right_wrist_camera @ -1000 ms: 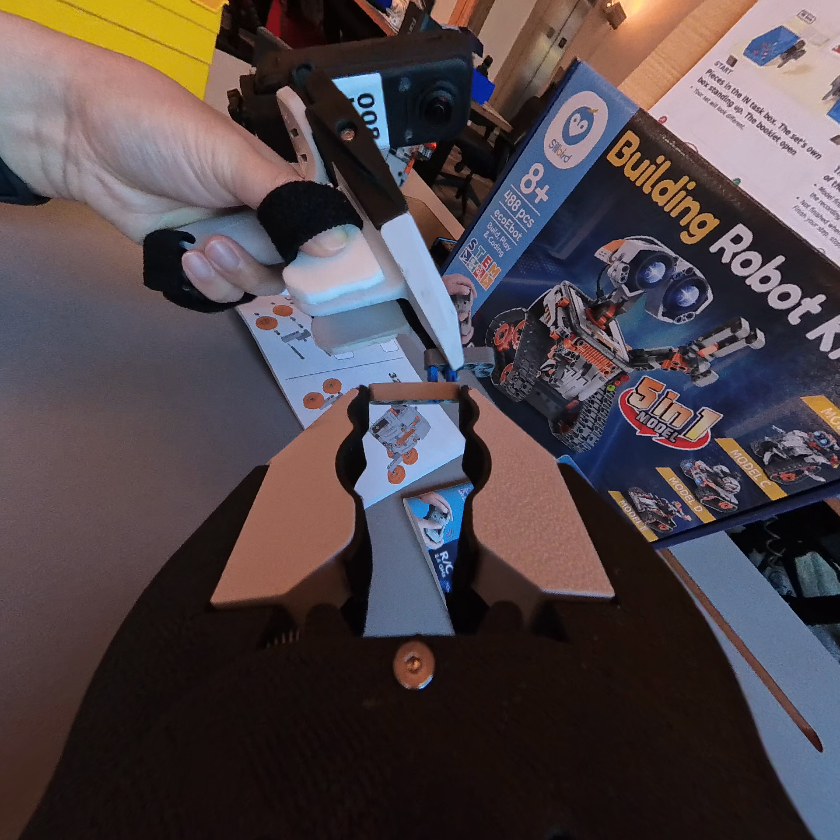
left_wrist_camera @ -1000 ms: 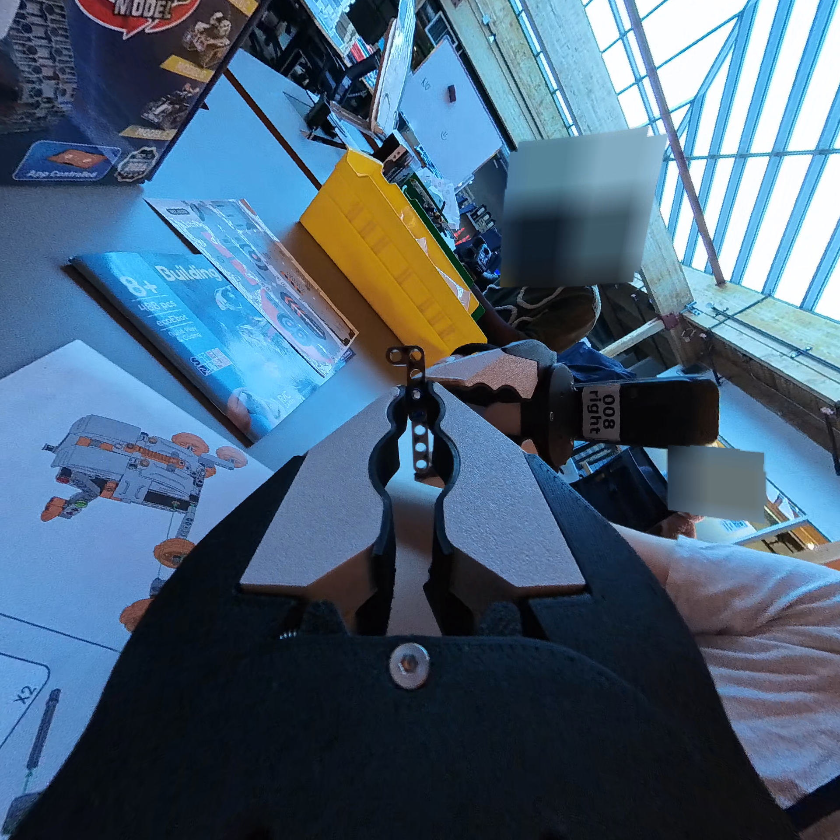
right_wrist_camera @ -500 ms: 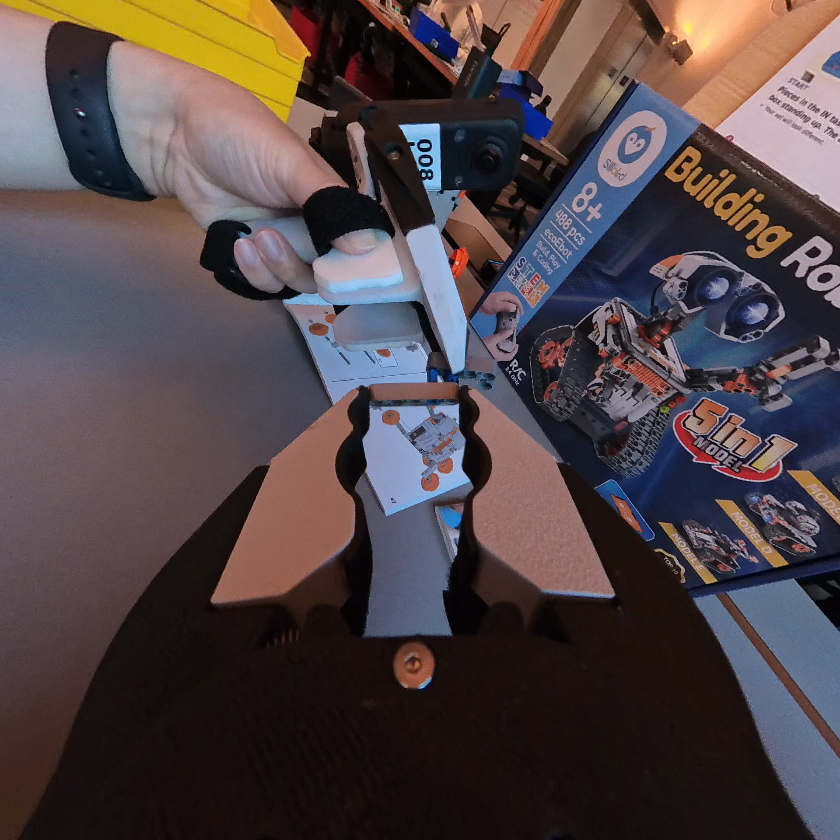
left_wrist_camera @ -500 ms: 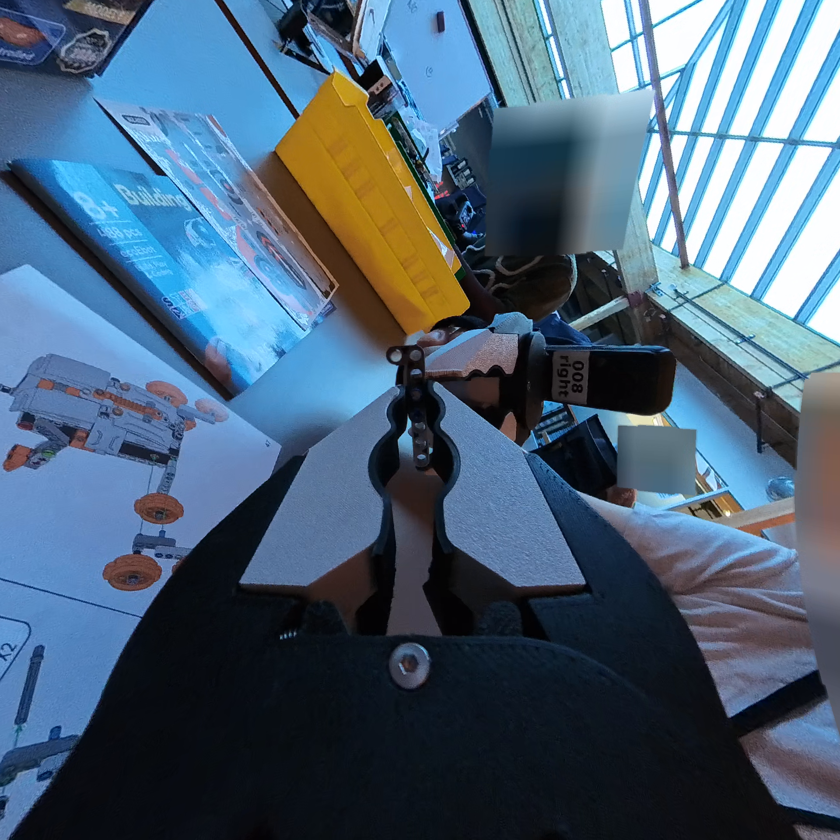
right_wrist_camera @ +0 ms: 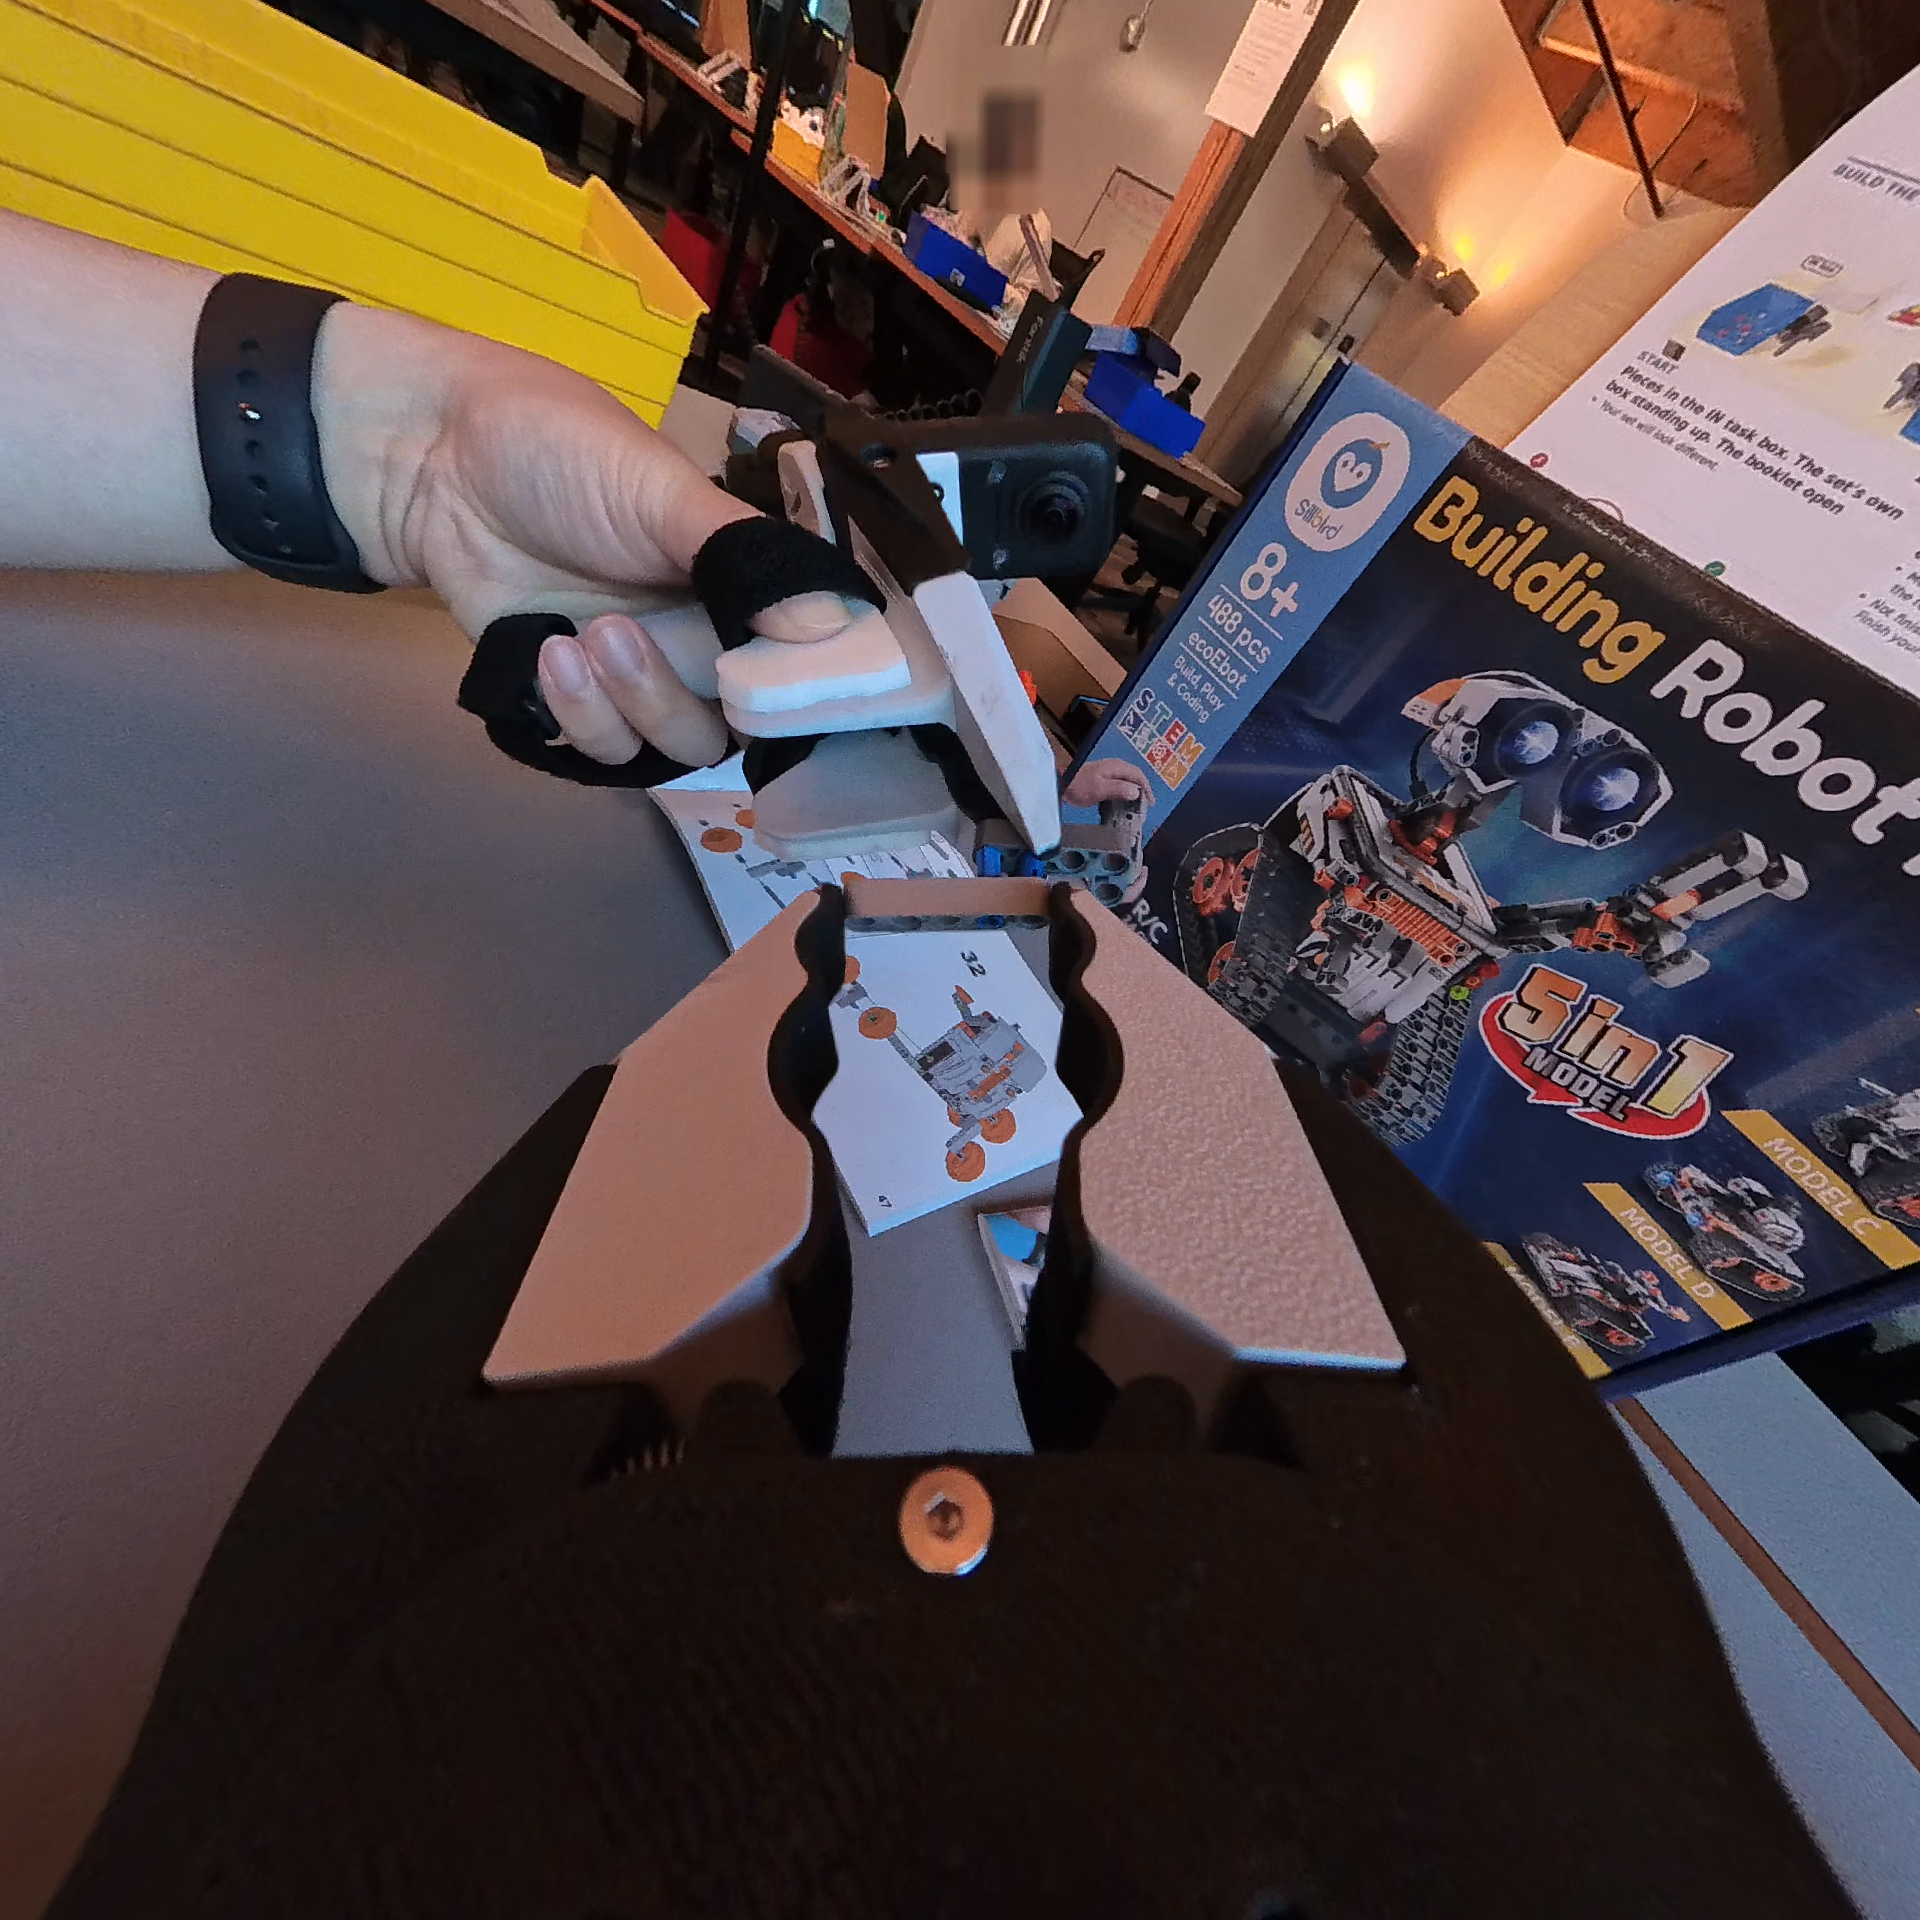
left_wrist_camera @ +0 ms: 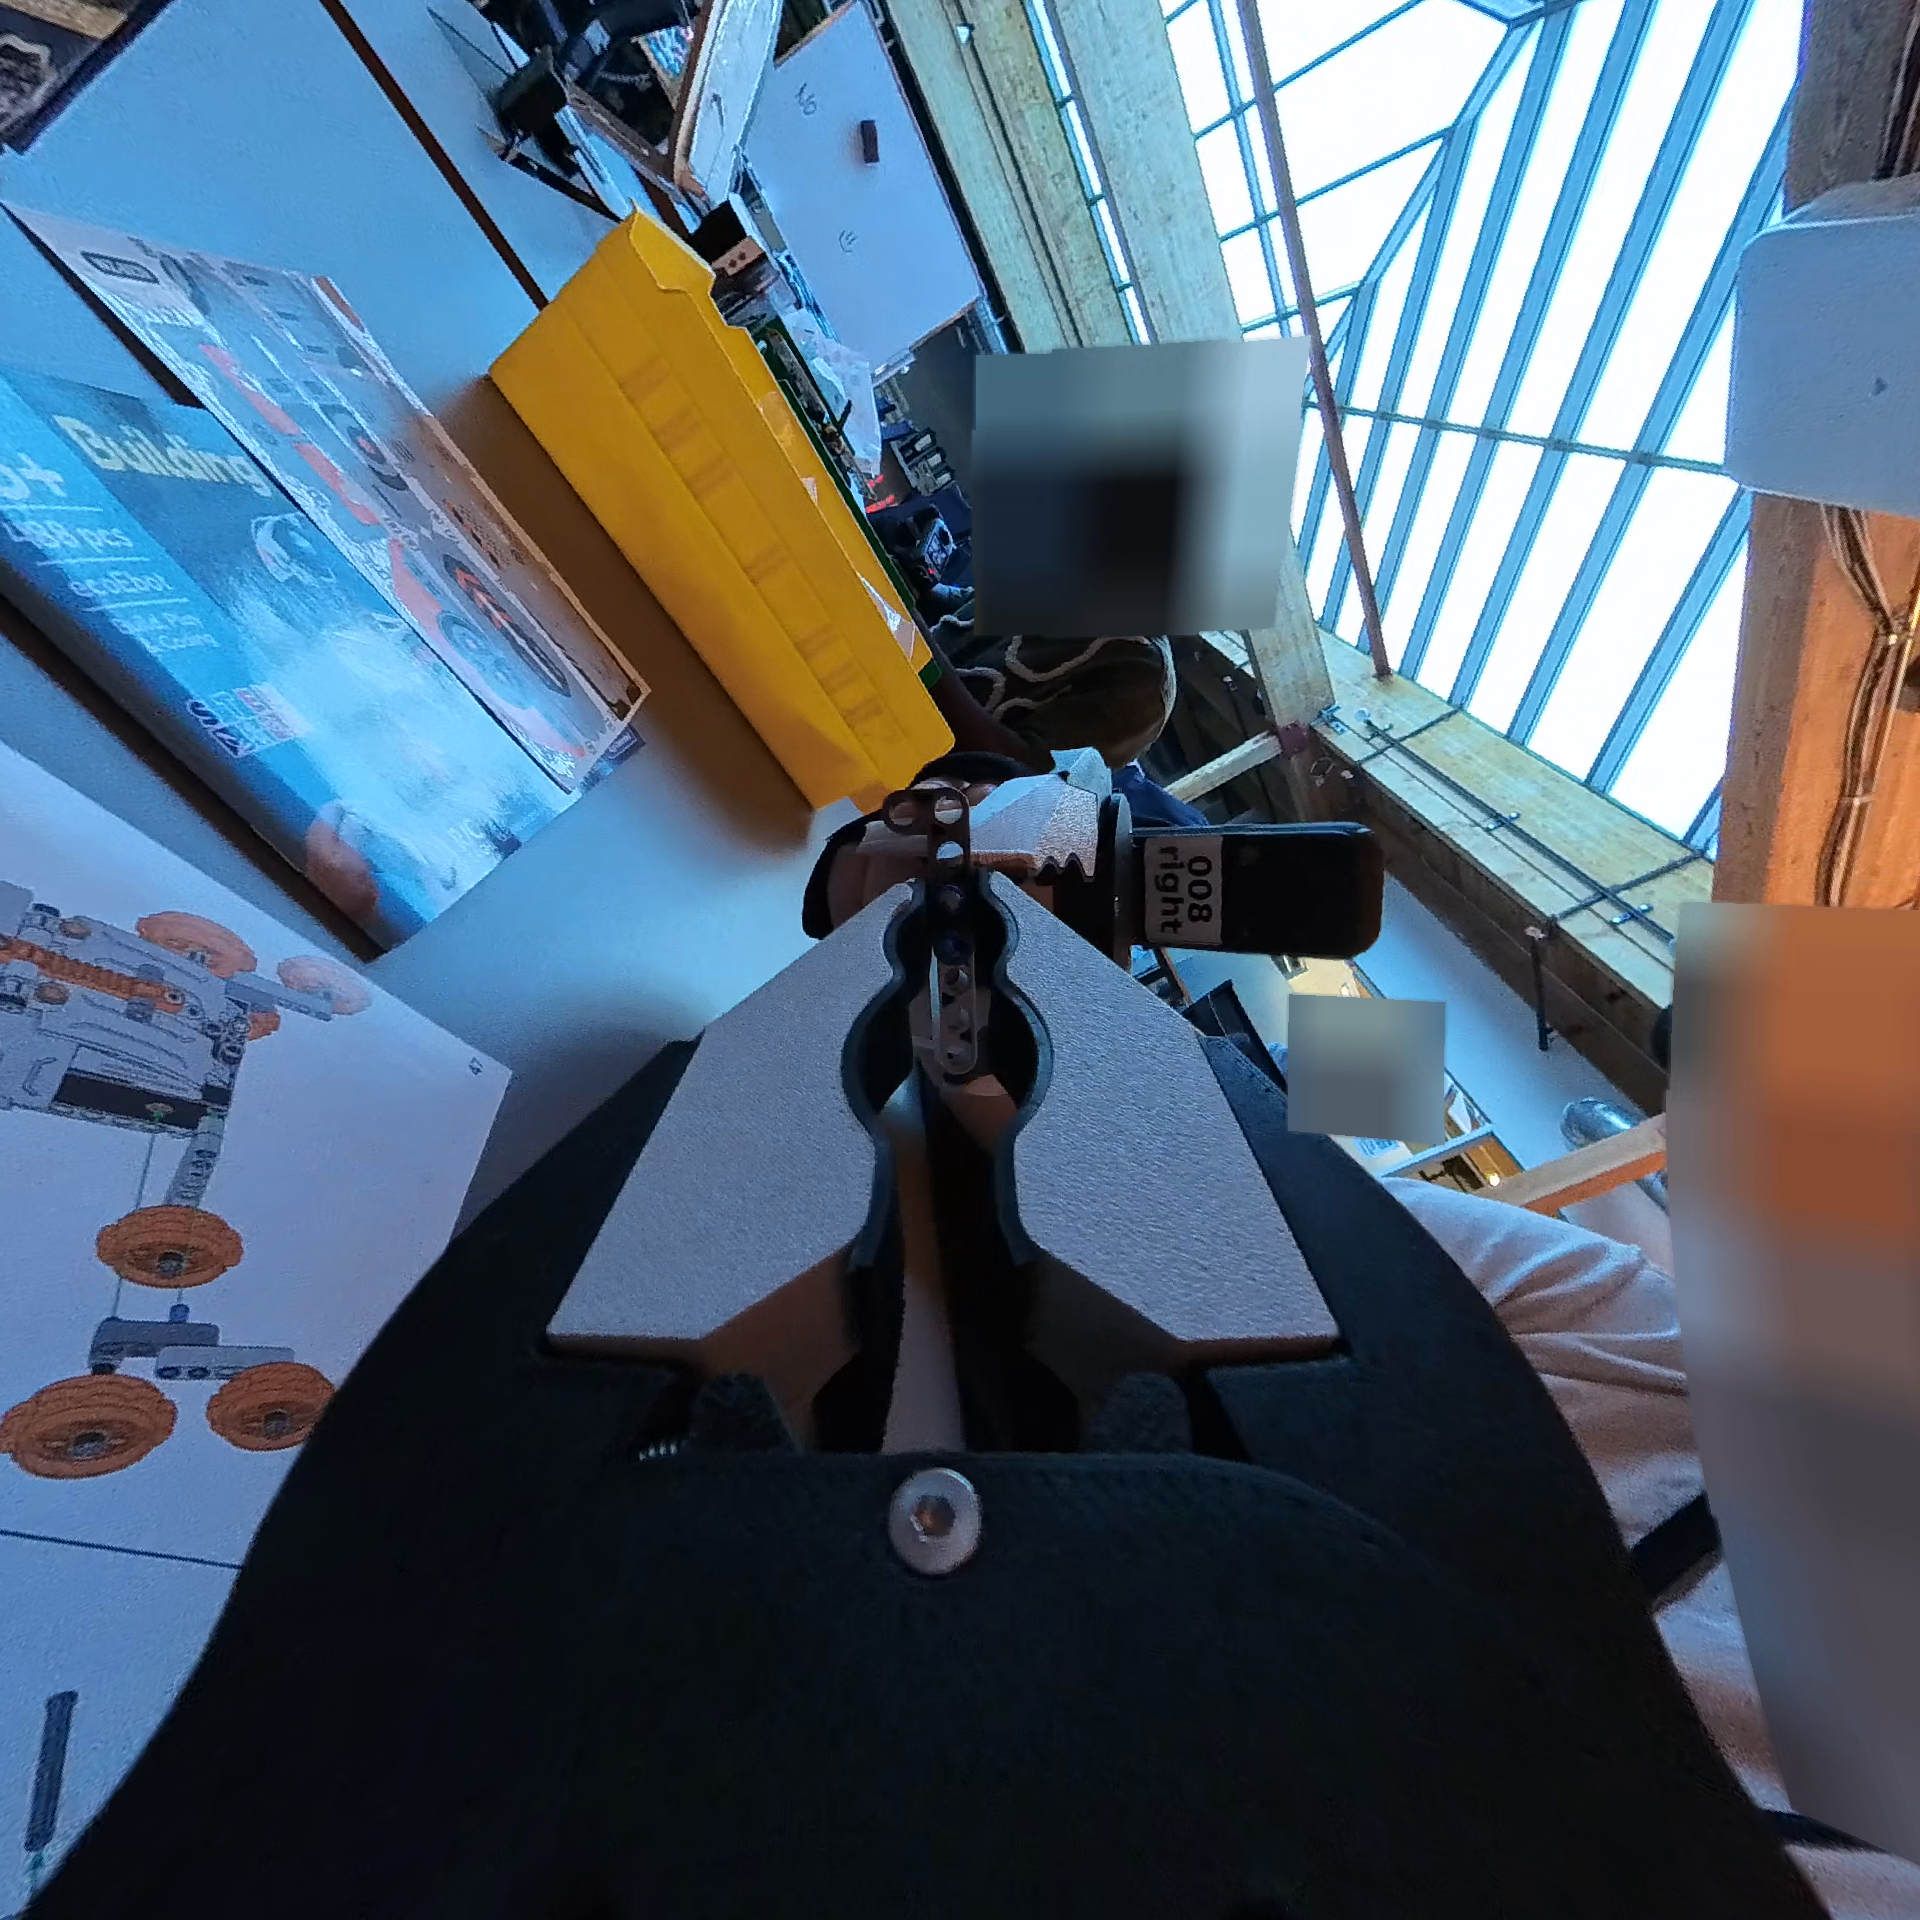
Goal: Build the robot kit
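Two grippers meet above a grey table (right_wrist_camera: 260,935): the left gripper (left_wrist_camera: 948,904) pinches one perforated grey beam (left_wrist_camera: 951,935); the right gripper (right_wrist_camera: 948,914) clamps a second beam (right_wrist_camera: 945,920) crosswise. Nearby: one kit box (right_wrist_camera: 1507,935), two yellow bins (right_wrist_camera: 312,187).

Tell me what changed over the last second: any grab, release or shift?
No grab or release. The left tool stays shut on the grey holed beam; the right tool keeps its own beam. Both views have swung: the instruction booklet looks larger in the left view, and the yellow bin slid up-frame.
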